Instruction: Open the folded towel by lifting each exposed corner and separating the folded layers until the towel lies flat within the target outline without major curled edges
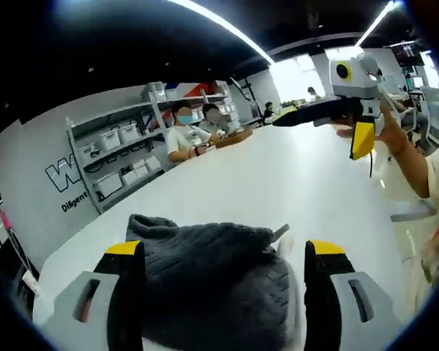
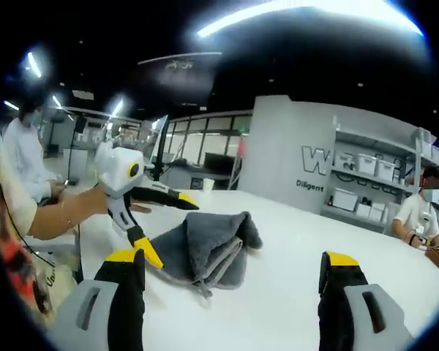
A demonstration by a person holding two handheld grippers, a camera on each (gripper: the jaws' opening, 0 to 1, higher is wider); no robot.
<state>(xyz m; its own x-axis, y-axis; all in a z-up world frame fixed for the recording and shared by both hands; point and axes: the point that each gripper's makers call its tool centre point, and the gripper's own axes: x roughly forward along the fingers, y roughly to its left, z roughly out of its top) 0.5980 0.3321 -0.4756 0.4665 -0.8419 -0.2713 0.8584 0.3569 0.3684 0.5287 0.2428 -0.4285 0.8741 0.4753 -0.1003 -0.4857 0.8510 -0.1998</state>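
A dark grey folded towel (image 1: 212,274) lies bunched on the white table (image 1: 278,183), a small tag sticking out at its far edge. In the left gripper view my left gripper (image 1: 224,248) stands open, its yellow-tipped jaws on either side of the towel. My right gripper (image 1: 322,133) is held in a hand above the table's far right, jaws spread wide, holding nothing. In the right gripper view the towel (image 2: 205,245) sits ahead, folded layers showing at its near edge. The left gripper (image 2: 168,228) reaches in from the left beside it. My right gripper (image 2: 233,257) is open and short of the towel.
Two people (image 1: 183,131) sit at the table's far end by grey shelves (image 1: 117,157) of white bins. A person (image 2: 417,212) sits at the right edge of the table (image 2: 293,292). The holder's arm (image 2: 51,216) comes in from the left.
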